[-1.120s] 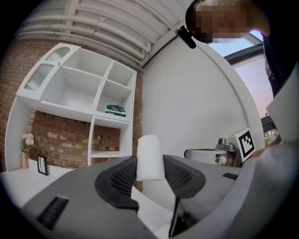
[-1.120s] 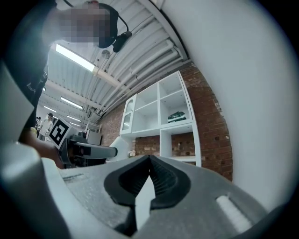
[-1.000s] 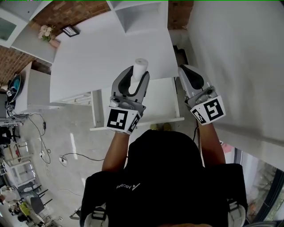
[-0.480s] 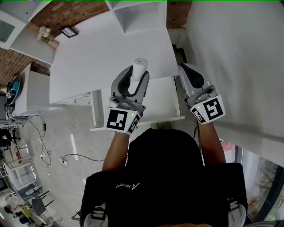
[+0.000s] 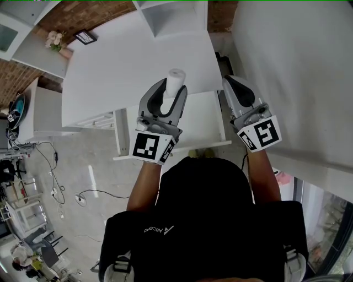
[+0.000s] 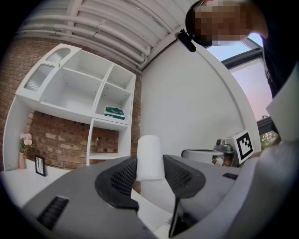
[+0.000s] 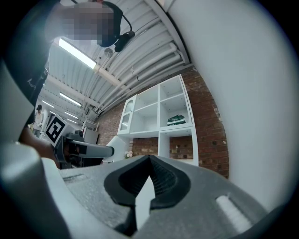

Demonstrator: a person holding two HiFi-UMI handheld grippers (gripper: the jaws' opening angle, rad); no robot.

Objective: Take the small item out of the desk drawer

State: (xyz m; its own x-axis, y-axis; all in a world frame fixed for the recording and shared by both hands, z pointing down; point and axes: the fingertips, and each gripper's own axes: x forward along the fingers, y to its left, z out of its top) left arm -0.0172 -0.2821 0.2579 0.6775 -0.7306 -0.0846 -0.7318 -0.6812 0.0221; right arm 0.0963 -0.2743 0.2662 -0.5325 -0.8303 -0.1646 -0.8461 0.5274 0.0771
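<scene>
A small white cylinder [image 5: 174, 83] stands upright between the jaws of my left gripper [image 5: 172, 92], which is shut on it above the front edge of the white desk [image 5: 121, 66]. In the left gripper view the white cylinder [image 6: 150, 158] sticks up between the black ribbed pads [image 6: 122, 178]. Under and in front of the desk edge the white drawer [image 5: 207, 118] stands pulled out. My right gripper [image 5: 231, 83] hovers over the drawer's right side with its tips together and nothing held; in the right gripper view the right gripper [image 7: 150, 161] has its pads meeting at the tip.
A white wall [image 5: 287, 66] runs close along the right. A white cube shelf [image 5: 171, 16] stands at the back of the desk; a small picture frame [image 5: 86, 38] and flowers [image 5: 56, 39] sit at the back left. Cables [image 5: 55, 187] lie on the floor to the left.
Both grippers have drifted slightly toward the desk's back in the head view, the cylinder going with the left one. Grip states are unchanged.
</scene>
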